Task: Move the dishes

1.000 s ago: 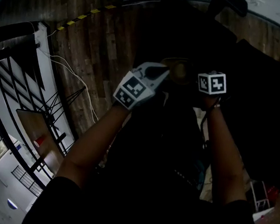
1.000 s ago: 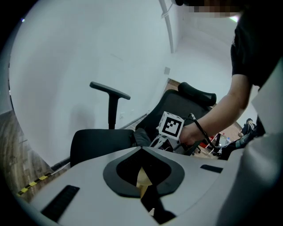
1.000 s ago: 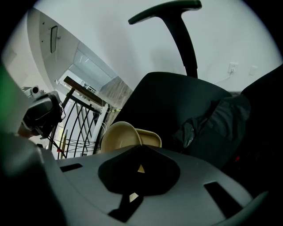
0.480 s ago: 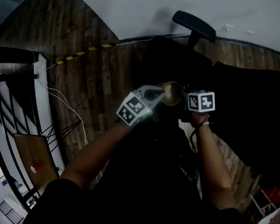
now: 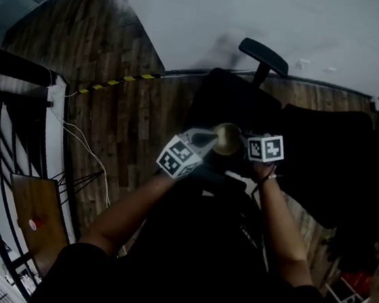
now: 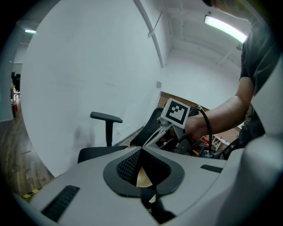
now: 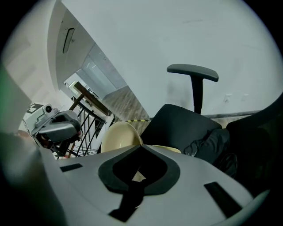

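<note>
1. The left gripper [image 5: 206,140] has its jaws closed on the rim of the tan dish [image 5: 227,138], at the dish's 9 o'clock.
2. The right gripper [image 5: 243,148] is clamped on the dish from 3 o'clock.
3. The dish hangs in the air between both grippers, with a black office chair [image 5: 241,95] at 12 o'clock beyond it.

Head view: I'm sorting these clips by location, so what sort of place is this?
Probably an office or studio-like indoor room: a black office chair with an armrest, a dark wood-plank floor marked with yellow-and-black hazard tape, and a plain white wall.
</note>
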